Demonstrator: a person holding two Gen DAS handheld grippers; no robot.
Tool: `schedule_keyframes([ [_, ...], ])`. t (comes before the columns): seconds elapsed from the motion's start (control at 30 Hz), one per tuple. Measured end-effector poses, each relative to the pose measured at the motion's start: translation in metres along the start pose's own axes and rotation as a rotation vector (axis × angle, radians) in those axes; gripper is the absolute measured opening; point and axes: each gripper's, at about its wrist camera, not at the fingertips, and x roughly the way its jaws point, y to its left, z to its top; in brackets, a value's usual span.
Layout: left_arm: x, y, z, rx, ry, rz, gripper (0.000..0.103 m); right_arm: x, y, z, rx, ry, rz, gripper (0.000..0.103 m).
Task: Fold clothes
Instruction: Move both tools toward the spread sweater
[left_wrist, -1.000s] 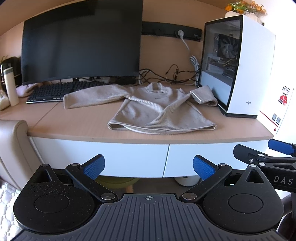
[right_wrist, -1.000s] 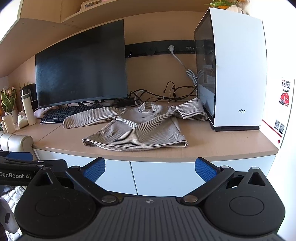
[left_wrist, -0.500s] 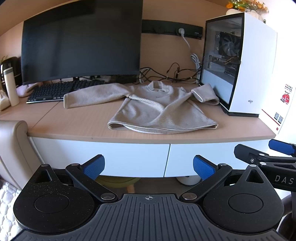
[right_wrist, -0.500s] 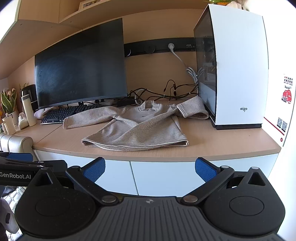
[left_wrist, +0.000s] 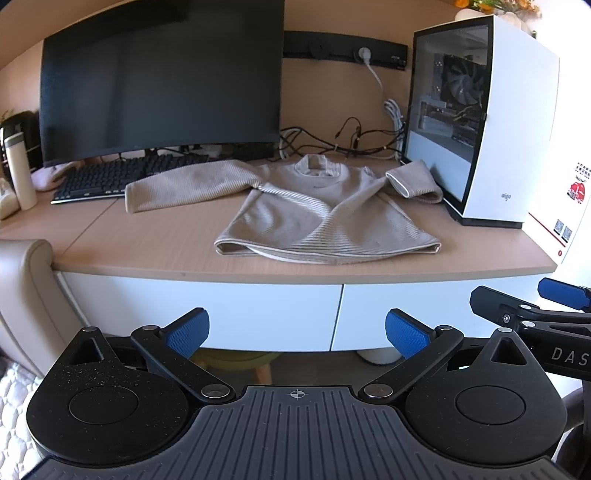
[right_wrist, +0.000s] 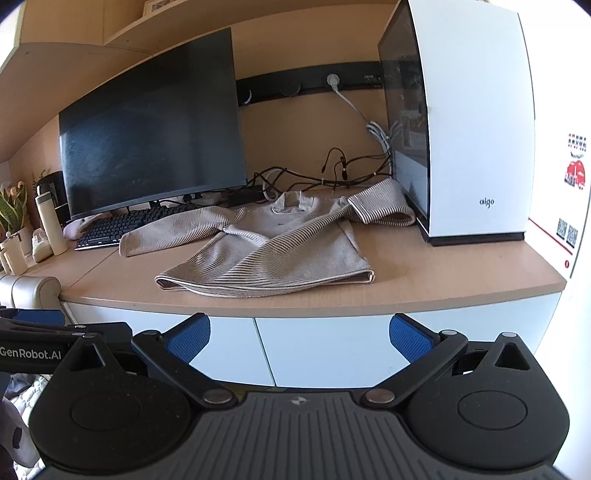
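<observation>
A beige ribbed sweater lies on the wooden desk, collar toward the wall. Its left sleeve stretches toward the keyboard and its right sleeve is bent against the PC case. It also shows in the right wrist view. My left gripper is open and empty, held in front of and below the desk edge. My right gripper is open and empty, also below the desk edge, to the right of the left one. The right gripper's fingers show at the left view's right edge.
A black monitor and a keyboard stand at the back left. A white PC case stands at the right with cables behind the sweater. A white bottle is at far left. White drawers sit under the desk.
Both grippers have risen and moved slightly toward the desk; the desk and sweater sit lower in both views. Both grippers stay open. The sweater has not moved.
</observation>
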Motion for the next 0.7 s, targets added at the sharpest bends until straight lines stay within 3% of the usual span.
schedule_keyframes([
  [0.7,0.107,0.004,0.038,-0.006,0.171,-0.035,0.103,0.117,-0.008,0.021,0.051,0.144,-0.057,0.103],
])
